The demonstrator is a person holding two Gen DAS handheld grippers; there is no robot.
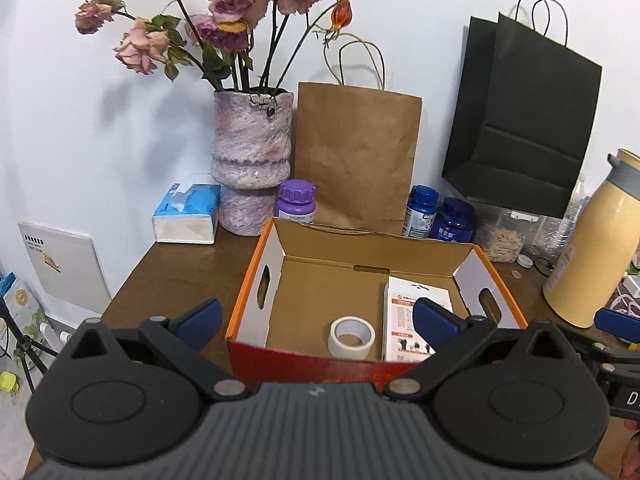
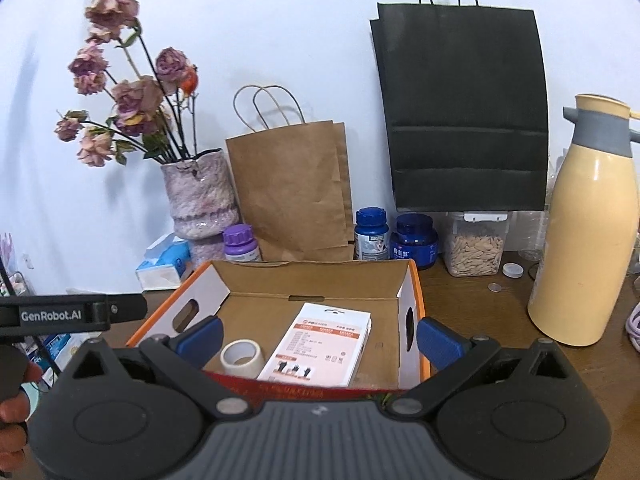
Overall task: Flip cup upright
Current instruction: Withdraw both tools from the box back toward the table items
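Note:
No cup shows in either view. My left gripper [image 1: 318, 320] is open, its blue pads [image 1: 204, 316] spread wide over the near edge of an orange-rimmed cardboard box [image 1: 256, 272]. My right gripper [image 2: 320, 338] is open too, hovering over the same box [image 2: 416, 280] from slightly further right. Nothing sits between either pair of fingers. In the box lie a roll of white tape [image 1: 351, 336] [image 2: 242, 356] and a flat white and orange glove packet [image 1: 412, 320] [image 2: 320, 344]. A hand [image 2: 12, 412] holds the left gripper's body [image 2: 72, 314].
Against the wall on the brown table [image 1: 180, 272] stand a vase of dried roses [image 1: 250, 160], a tissue pack [image 1: 186, 216], a brown paper bag [image 1: 356, 160], a black bag [image 2: 464, 112], several supplement bottles [image 2: 371, 234], a seed jar [image 2: 476, 244] and a cream thermos jug [image 2: 588, 232].

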